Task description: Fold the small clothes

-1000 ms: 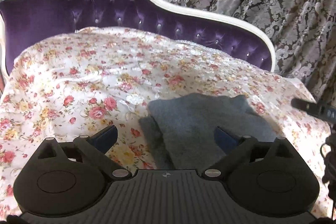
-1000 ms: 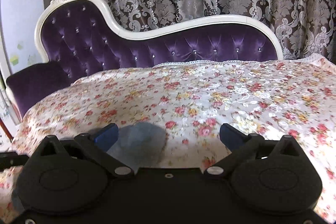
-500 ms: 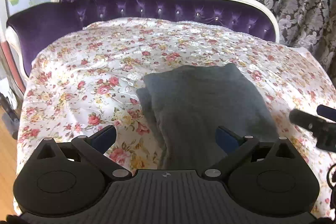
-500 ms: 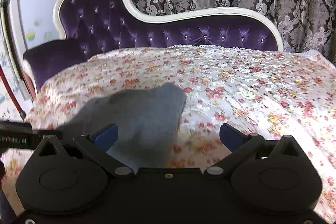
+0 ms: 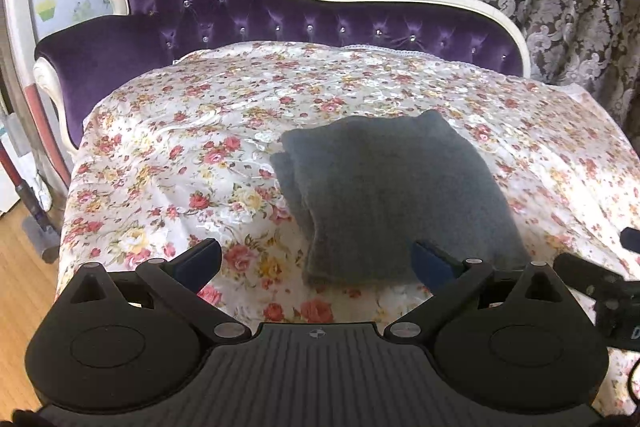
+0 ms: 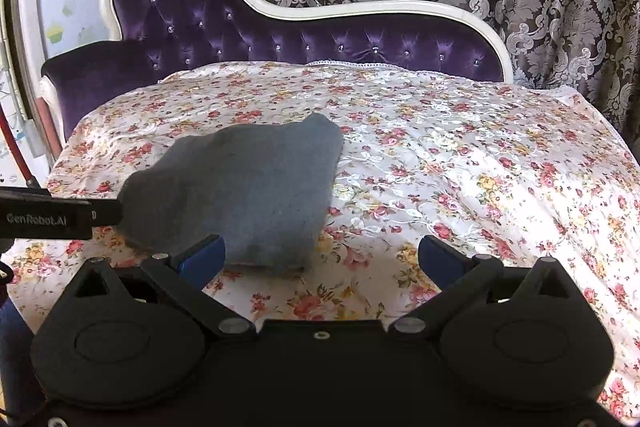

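Grey folded cloth (image 5: pixel 396 195) lies mid-frame on floral sheet (image 5: pixel 168 163); left gripper (image 5: pixel 316 259) and right gripper (image 6: pixel 320 255) both spread wide, empty.

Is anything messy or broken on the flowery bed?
Nothing broken or spilled. The grey folded cloth lies slightly askew on the floral cover, with lower layers peeking out along its left edge. Both grippers are open, holding nothing.

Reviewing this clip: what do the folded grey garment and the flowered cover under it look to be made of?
Folded grey garment: looks like a soft knit or fleece, matte and fuzzy, with thick rounded fold edges; exact fibre unclear. Flowered cover: probably a smooth satin-like woven cloth, since its wrinkles catch glossy highlights.
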Available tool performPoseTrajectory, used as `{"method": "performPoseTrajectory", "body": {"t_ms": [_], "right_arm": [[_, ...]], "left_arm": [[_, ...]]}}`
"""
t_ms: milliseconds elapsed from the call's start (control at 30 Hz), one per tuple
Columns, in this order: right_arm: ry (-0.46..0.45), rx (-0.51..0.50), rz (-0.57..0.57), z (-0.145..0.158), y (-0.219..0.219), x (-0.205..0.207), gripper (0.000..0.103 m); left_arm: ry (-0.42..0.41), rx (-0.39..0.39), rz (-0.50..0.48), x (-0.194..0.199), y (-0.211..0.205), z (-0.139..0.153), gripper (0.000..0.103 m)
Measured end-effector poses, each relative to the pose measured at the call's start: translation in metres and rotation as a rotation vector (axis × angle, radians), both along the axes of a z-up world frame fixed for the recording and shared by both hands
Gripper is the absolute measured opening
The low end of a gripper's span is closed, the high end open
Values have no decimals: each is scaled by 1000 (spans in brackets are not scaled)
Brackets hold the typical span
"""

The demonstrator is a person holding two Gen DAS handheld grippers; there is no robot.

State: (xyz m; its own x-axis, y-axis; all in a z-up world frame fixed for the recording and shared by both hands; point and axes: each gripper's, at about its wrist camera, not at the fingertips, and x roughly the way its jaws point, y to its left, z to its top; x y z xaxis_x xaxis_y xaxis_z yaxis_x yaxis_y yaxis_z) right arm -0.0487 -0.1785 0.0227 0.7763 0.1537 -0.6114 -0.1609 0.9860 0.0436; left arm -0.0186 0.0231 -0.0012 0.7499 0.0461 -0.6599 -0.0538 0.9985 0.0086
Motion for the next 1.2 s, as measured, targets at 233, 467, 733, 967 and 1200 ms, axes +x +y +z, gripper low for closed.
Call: {"method": "performPoseTrajectory", "body": {"t_ms": [233, 467, 733, 967, 1200], "right_arm": [[-5, 11, 19, 1, 0, -4, 102], [7, 25, 36, -1, 2, -2, 102], [16, 28, 40, -2, 3, -2, 102], [22, 26, 53, -3, 5, 1, 102], [25, 25, 60, -4, 6, 3, 102]], "left_arm": [[30, -25, 1, -6, 0, -5, 102], [42, -9, 4, -10, -4, -8, 102], [42, 3, 16, -10, -3, -8, 102], [49, 2, 10, -9, -4, -10, 102], [58, 0, 1, -8, -5, -11, 102]]}}
